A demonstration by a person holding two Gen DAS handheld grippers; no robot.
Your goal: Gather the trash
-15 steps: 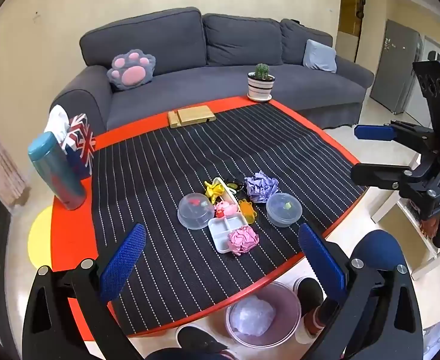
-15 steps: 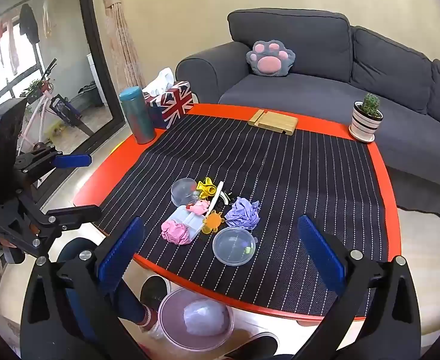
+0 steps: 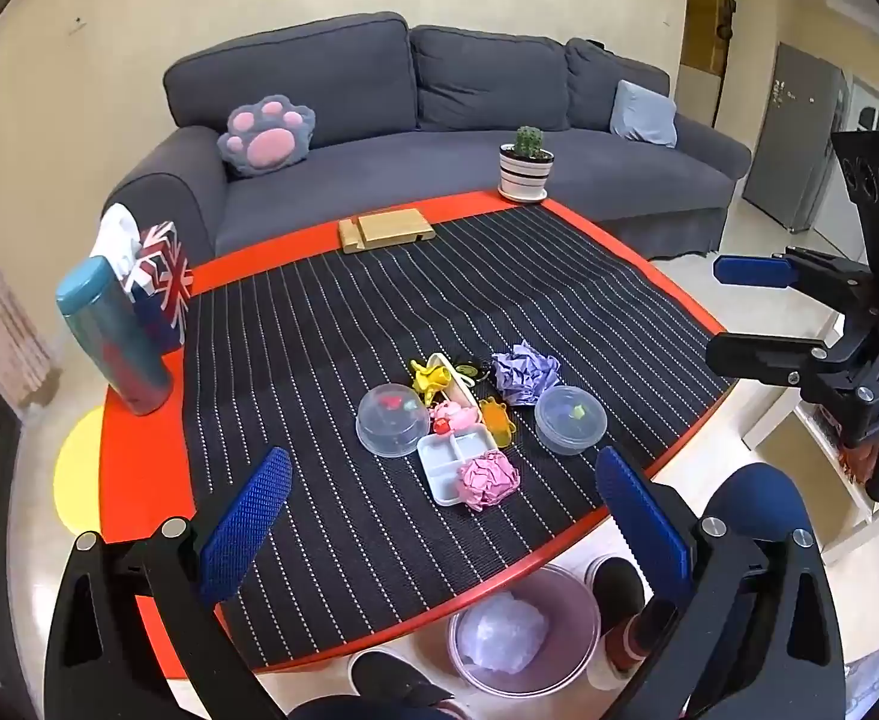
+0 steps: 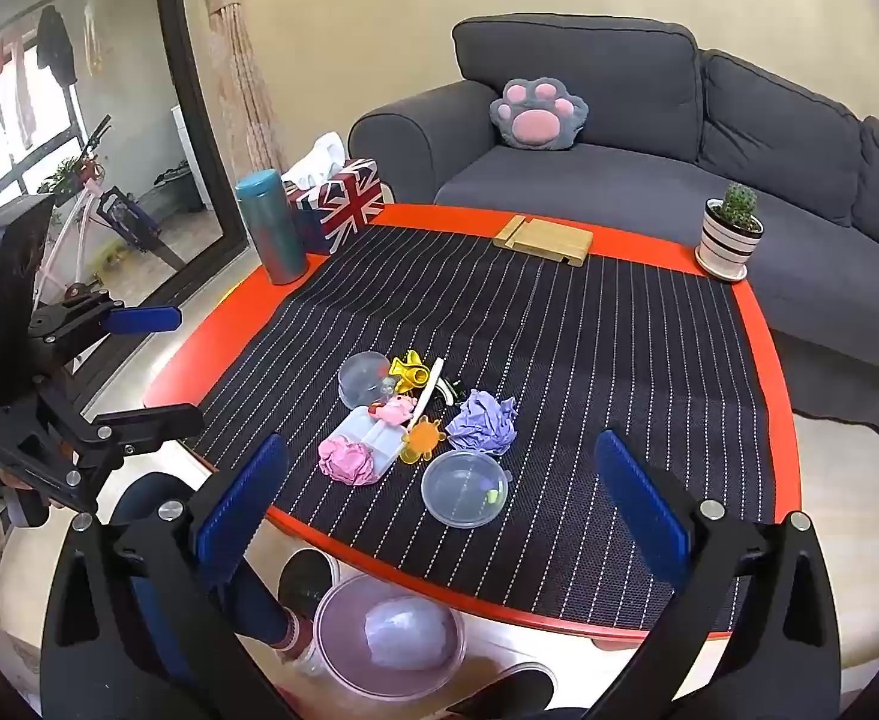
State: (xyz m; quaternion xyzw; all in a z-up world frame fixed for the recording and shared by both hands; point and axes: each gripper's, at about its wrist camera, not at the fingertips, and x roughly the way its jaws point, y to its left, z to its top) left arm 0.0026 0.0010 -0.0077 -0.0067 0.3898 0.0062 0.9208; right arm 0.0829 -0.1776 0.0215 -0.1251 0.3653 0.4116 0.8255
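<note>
Potted cactus [image 3: 526,163], teal flask [image 3: 112,336], flag tissue box [image 3: 160,288], paw cushion [image 3: 266,135] on sofa [image 3: 439,138].

On the surface [image 3: 589,252] lie two crumpled paper balls, one pink [image 3: 488,478] and one purple [image 3: 525,371]. There are two clear round lidded containers [image 3: 392,419] [image 3: 570,418] and one white divided tray [image 3: 452,461]. Small toys: one yellow [image 3: 427,373], one pink [image 3: 452,415], one orange [image 3: 497,418]. At the far edge: one potted cactus [image 3: 526,171], one wooden stand [image 3: 386,228]. At the left edge: one teal bottle [image 3: 112,333], one flag-patterned tissue box [image 3: 160,285]. One bin [image 3: 577,612] stands on the floor.
</note>
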